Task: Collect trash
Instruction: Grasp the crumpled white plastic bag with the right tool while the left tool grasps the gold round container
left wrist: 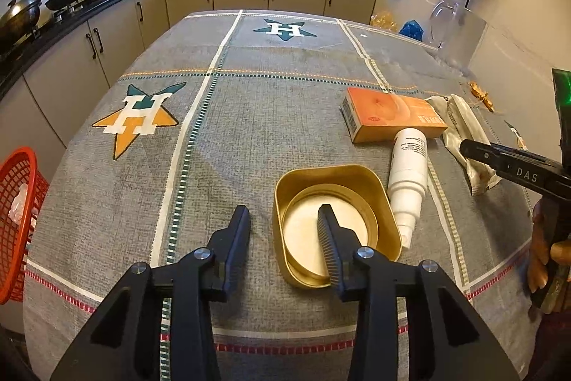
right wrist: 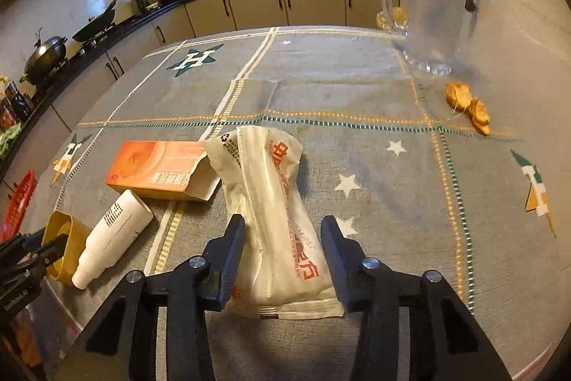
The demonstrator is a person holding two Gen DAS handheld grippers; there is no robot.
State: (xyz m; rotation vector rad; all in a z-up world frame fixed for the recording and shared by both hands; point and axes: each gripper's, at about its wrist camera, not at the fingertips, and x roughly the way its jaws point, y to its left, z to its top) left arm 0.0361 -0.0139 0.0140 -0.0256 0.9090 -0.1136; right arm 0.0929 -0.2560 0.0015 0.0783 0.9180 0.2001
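Trouble looks likeliest if the left gripper (left wrist: 283,220), fingers wide astride the gold tin's (left wrist: 385,199) near wall on the table (left wrist: 249,116), pinches that thin rim crookedly and tips it, while the right gripper (right wrist: 283,231) gapes over the white wrapper (right wrist: 271,202).

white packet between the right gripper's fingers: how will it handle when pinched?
The white packet looks creased and waisted mid-length, so probably floppy and light. The film looks glossy, so it may slip. The open right gripper straddles its width; expect it to crumple rather than resist.
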